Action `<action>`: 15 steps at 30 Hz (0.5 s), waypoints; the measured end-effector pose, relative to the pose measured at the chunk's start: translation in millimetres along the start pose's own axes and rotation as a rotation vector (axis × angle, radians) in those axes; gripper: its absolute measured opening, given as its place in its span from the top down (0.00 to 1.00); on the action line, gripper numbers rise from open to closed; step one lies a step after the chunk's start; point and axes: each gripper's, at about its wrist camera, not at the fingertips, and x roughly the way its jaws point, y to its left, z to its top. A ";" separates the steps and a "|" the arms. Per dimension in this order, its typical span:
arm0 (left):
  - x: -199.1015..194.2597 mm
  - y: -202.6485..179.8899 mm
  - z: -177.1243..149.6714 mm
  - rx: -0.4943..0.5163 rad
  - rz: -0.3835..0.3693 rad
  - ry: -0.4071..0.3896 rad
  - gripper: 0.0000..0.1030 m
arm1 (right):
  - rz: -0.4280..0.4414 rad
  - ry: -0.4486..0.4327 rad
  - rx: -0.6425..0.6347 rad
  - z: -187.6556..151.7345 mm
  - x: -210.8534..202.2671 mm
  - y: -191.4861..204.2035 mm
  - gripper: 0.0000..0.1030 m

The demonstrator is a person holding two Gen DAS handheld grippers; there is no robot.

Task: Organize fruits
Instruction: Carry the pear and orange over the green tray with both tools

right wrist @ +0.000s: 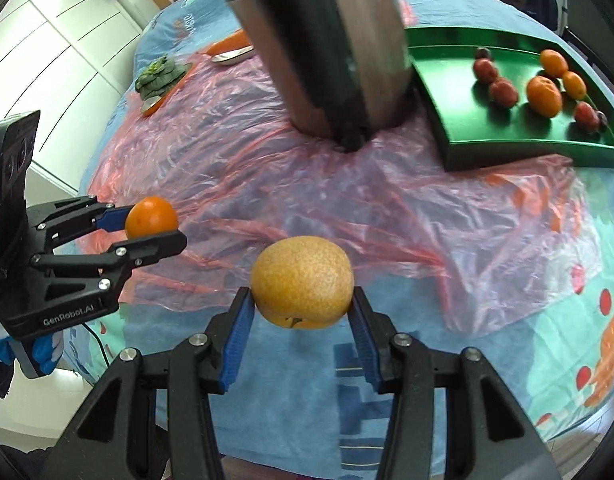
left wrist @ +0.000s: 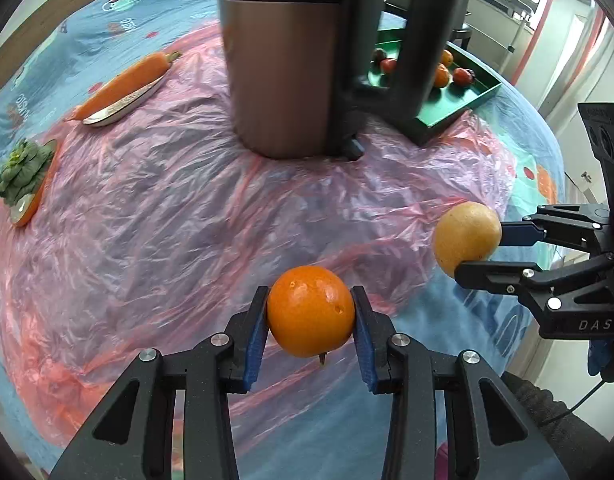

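Observation:
My left gripper (left wrist: 311, 312) is shut on a bright orange (left wrist: 311, 310), held above the pink plastic sheet; the right wrist view shows that gripper (right wrist: 155, 224) at the left with the orange (right wrist: 151, 216). My right gripper (right wrist: 303, 300) is shut on a larger yellow-brown pear (right wrist: 303, 280); in the left wrist view that gripper (left wrist: 471, 248) and the pear (left wrist: 467, 236) are at the right. A green tray (right wrist: 507, 152) at the back right holds several small oranges and red fruits; the left wrist view shows the tray (left wrist: 447, 112) partly hidden behind a tall jug.
A tall metal jug (left wrist: 283, 72) with a black handle stands mid-table beside the tray. A carrot (left wrist: 123, 84) on a dish and a leafy green vegetable (left wrist: 23, 172) on another dish lie at the left. Crumpled pink plastic (left wrist: 187, 208) covers the patterned blue cloth.

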 end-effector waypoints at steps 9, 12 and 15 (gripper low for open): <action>11.7 -77.5 39.8 0.108 -0.112 -0.014 0.67 | -0.056 -0.062 0.100 0.2 -34.0 -60.9 0.19; 13.7 -100.2 58.7 0.147 -0.143 -0.041 0.67 | -0.077 -0.089 0.121 3.1 -42.7 -77.7 0.19; 16.8 -116.1 81.6 0.161 -0.160 -0.074 0.67 | -0.110 -0.124 0.141 9.1 -55.9 -99.8 0.19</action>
